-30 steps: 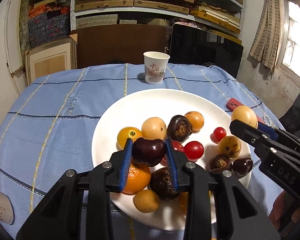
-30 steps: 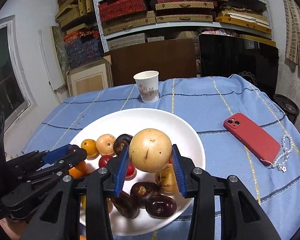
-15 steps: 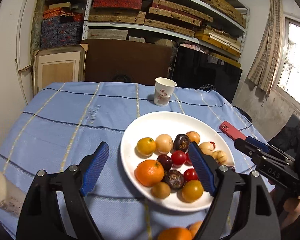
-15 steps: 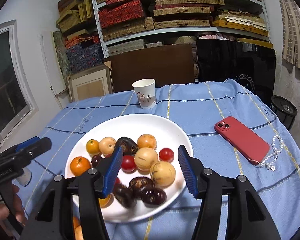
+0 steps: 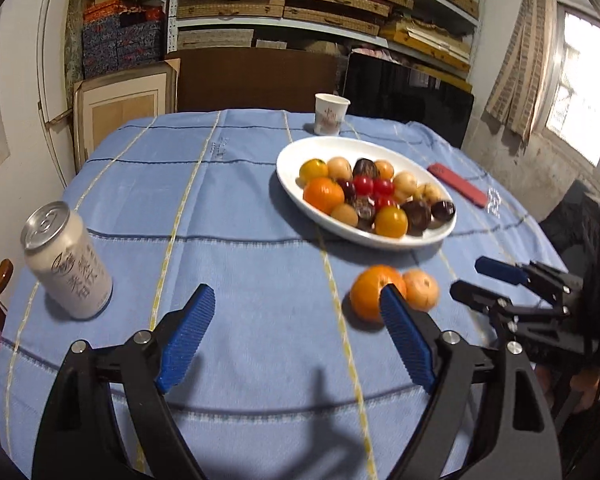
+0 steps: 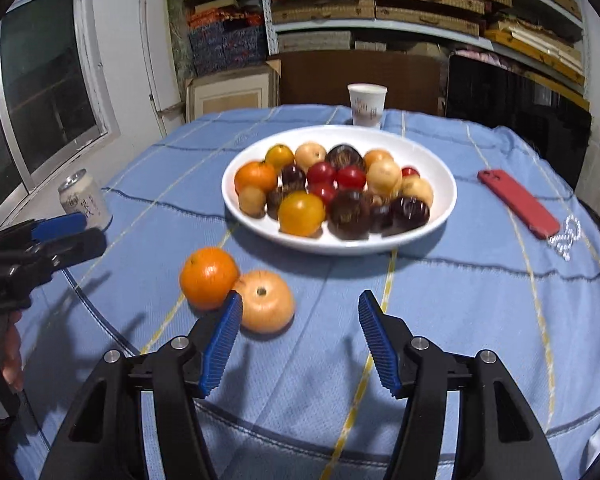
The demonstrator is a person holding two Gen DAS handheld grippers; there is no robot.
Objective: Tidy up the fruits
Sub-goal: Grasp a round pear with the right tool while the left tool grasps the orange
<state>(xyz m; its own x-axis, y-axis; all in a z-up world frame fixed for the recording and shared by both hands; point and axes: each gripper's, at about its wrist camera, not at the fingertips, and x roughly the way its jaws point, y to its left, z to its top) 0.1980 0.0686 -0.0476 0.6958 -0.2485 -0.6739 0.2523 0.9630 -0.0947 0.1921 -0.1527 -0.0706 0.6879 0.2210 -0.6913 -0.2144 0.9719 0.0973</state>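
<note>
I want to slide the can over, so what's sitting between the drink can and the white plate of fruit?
Nothing: in the left wrist view only bare blue tablecloth lies between the can and the plate.

One white plate (image 6: 440,216) sits mid-frame, heaped with small fruits too crowded to count surely. Below it, two loose fruits on the desk (image 6: 460,320): one orange (image 6: 209,278), one paler orange fruit (image 6: 265,301). One drink can (image 5: 66,260), one paper cup (image 6: 366,105), one red phone (image 6: 518,209), two tools.
</note>
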